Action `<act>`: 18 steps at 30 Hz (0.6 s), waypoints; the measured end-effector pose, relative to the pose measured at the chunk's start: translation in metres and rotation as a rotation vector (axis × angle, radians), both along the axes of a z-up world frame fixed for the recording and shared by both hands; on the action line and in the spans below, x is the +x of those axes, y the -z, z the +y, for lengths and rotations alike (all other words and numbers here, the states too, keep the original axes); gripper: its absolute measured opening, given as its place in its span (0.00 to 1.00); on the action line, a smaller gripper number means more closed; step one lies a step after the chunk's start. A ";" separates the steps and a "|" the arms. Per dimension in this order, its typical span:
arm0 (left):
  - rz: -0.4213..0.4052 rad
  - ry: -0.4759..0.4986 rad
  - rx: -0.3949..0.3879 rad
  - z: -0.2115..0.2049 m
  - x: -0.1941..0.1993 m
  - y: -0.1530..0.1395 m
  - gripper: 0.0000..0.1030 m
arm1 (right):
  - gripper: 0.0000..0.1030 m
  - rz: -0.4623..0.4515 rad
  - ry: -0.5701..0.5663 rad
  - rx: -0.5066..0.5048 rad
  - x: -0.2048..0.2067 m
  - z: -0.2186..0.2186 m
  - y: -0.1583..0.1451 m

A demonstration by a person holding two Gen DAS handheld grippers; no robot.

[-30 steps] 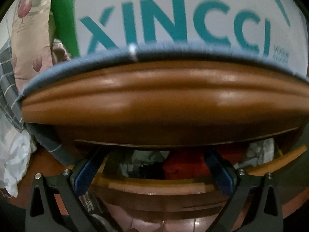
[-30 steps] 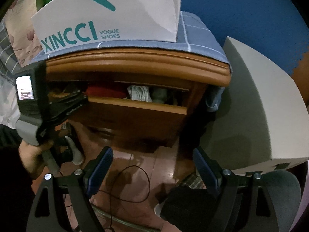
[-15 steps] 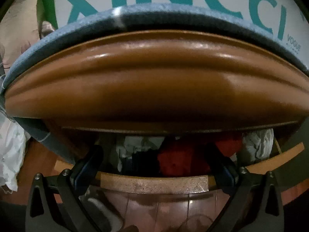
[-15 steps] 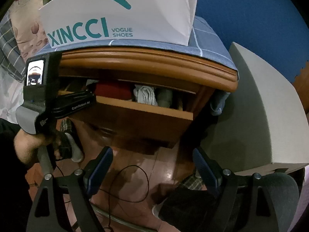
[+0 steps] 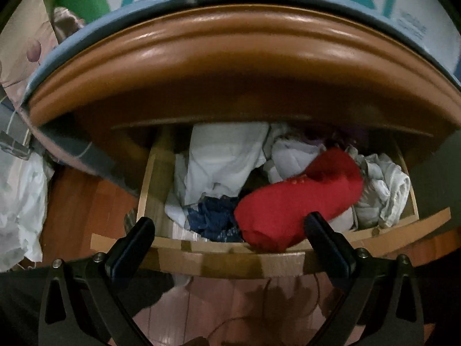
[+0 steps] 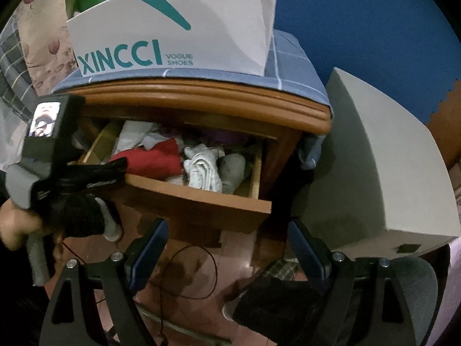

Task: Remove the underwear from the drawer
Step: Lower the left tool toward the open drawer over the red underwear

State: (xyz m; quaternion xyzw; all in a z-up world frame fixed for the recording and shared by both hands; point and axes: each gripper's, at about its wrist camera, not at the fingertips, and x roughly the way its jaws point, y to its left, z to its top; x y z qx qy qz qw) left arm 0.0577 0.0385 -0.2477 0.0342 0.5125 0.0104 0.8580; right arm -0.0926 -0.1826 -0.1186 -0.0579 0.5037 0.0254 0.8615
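Hovering wide open and empty over the drawer (image 5: 230, 255) front, the left gripper (image 5: 229, 230) faces a red garment (image 5: 296, 201), probably underwear; soft, light; pinch its near bulge; right gripper (image 6: 226, 250) open, empty, below the drawer.

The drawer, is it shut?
No, the drawer is pulled out, and a red garment and white clothes show inside.
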 end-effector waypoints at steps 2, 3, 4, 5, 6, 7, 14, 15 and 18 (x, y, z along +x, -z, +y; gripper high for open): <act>0.013 0.004 -0.002 0.009 -0.004 0.000 1.00 | 0.84 0.006 0.003 -0.002 0.001 -0.002 0.000; 0.016 0.007 -0.002 0.010 -0.007 0.000 1.00 | 0.84 0.010 0.004 -0.004 0.001 -0.002 0.000; 0.020 0.010 -0.002 0.011 -0.010 0.001 1.00 | 0.84 0.013 0.007 -0.007 0.002 -0.003 0.000; 0.026 0.011 -0.004 0.011 -0.014 0.001 1.00 | 0.84 0.014 0.008 -0.008 0.002 -0.003 -0.001; 0.031 0.012 -0.007 0.012 -0.019 0.001 1.00 | 0.84 0.014 0.008 -0.008 0.004 -0.004 0.000; 0.037 0.017 -0.010 0.014 -0.023 0.002 1.00 | 0.84 0.015 0.008 -0.008 0.004 -0.004 0.000; 0.099 0.048 -0.061 0.032 -0.051 0.011 1.00 | 0.84 0.040 -0.004 -0.030 0.011 0.006 0.012; 0.110 0.050 -0.068 0.034 -0.051 0.013 1.00 | 0.84 0.044 -0.006 -0.036 0.013 0.007 0.014; 0.136 0.056 -0.072 0.025 -0.051 0.013 1.00 | 0.84 0.046 -0.014 -0.048 0.018 0.010 0.016</act>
